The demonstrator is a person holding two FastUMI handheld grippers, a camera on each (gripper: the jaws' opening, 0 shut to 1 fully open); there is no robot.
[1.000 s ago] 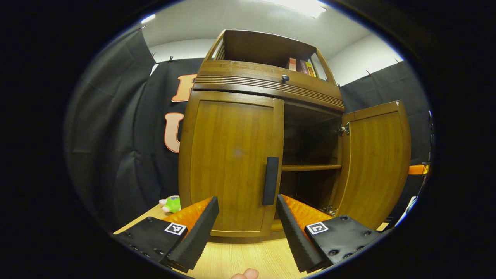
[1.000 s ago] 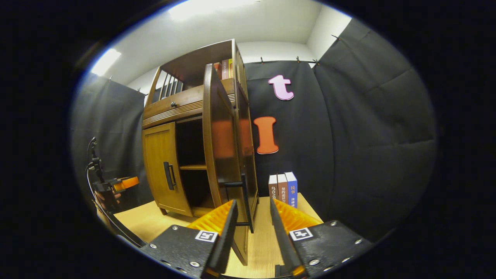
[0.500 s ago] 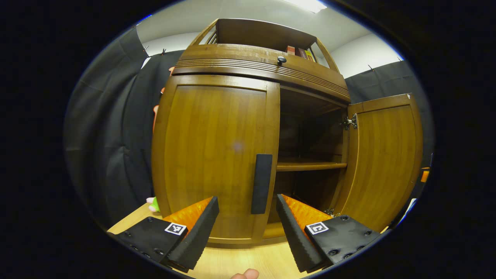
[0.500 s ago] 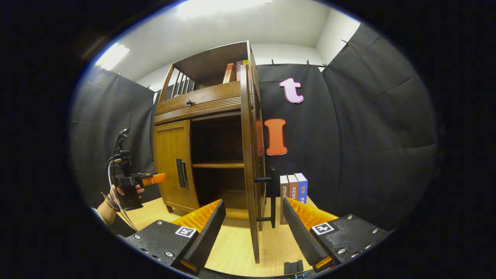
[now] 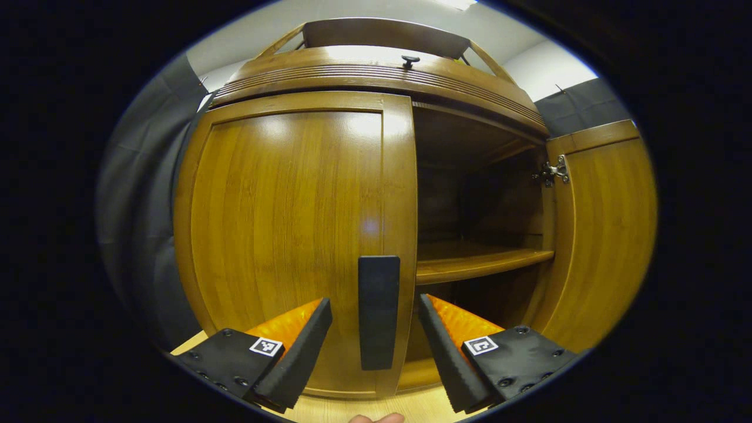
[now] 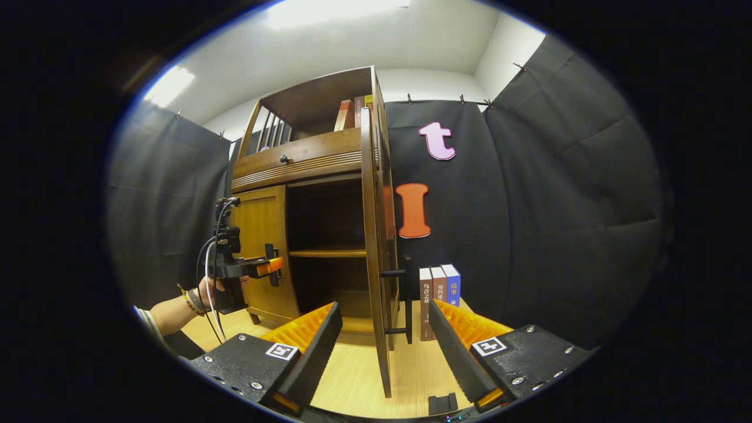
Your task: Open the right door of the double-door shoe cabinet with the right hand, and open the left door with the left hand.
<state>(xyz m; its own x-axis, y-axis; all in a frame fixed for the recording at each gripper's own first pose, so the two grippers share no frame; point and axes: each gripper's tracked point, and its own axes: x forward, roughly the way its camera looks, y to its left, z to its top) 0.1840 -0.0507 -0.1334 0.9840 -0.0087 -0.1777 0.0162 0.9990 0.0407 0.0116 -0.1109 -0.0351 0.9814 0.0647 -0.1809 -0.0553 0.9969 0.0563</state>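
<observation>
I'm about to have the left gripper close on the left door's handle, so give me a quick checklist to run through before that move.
1. Right door already swung open: ok.
2. Left door closed, ready to pull: ok.
3. Left gripper open wide enough for the left door handle: ok.
4. Handle lined up between the fingers: ok, it sits centred in the gap in the left gripper view.
5. Fingers far enough forward to straddle the handle: cannot tell; in the right gripper view the left gripper is at the handle, depth unclear.
6. Right gripper off the right door handle: ok, open with the door edge between its fingers.
</observation>
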